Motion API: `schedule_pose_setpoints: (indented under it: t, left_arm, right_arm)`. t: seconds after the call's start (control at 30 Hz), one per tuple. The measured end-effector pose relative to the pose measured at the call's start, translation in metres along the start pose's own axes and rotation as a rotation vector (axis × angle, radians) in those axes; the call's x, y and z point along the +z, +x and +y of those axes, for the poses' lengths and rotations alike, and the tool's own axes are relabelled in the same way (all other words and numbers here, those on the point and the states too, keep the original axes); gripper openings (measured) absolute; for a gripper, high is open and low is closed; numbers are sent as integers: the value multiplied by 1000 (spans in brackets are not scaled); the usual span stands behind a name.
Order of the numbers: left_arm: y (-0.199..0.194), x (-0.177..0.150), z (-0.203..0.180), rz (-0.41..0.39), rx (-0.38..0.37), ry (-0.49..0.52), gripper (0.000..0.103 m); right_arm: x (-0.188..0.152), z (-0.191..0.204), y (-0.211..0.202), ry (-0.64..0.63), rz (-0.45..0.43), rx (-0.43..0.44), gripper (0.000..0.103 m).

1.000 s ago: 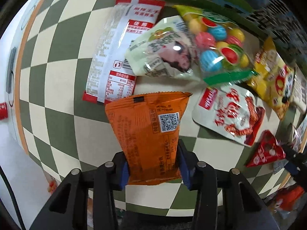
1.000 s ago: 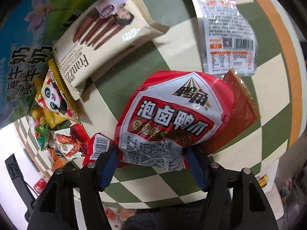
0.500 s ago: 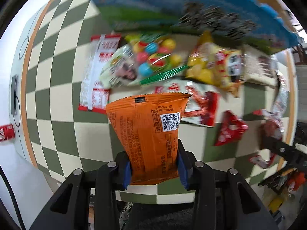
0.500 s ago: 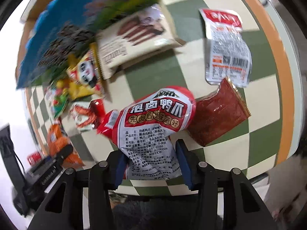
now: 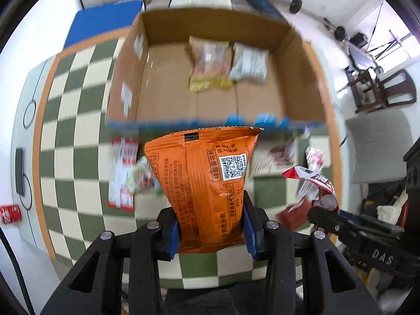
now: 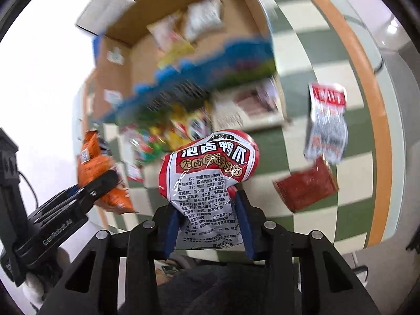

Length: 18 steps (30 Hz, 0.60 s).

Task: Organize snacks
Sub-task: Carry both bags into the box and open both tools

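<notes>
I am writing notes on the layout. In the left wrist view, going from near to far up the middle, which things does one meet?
Left tool, shut on the orange snack packet → blue front edge of the cardboard box → bare box floor → yellow packet, white packet beside it → back wall of the box.

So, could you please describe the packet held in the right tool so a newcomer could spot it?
Start at the cardboard box on the checkered table. In front of it, the right tool is shut on a red-and-white packet, puffy, unlike the flat dark-red sachet alongside.
</notes>
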<state>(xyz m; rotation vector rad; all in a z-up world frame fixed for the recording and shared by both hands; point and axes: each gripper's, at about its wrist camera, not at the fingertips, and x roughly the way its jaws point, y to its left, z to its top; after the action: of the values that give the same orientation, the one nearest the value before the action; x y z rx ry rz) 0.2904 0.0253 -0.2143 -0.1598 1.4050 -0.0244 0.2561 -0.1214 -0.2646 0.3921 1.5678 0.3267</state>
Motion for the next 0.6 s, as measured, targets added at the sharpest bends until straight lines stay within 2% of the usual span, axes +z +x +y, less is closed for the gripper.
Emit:
schedule_pose_setpoints:
  t: [0.13, 0.27, 0.43, 0.6]
  left_arm:
    - [-20, 42, 4, -47, 2, -7, 36]
    - [-20, 86, 14, -65, 25, -19, 36]
    - [-2, 140, 34, -37, 48, -44, 36]
    - [25, 183, 52, 6, 83, -58, 37]
  right_arm:
    - [28, 16, -36, -18, -63, 50, 39]
    - [64, 43, -40, -33, -130, 57, 39]
    - [125, 57, -47, -43, -199, -5, 39]
    - [187, 63, -37, -41, -202, -70, 39]
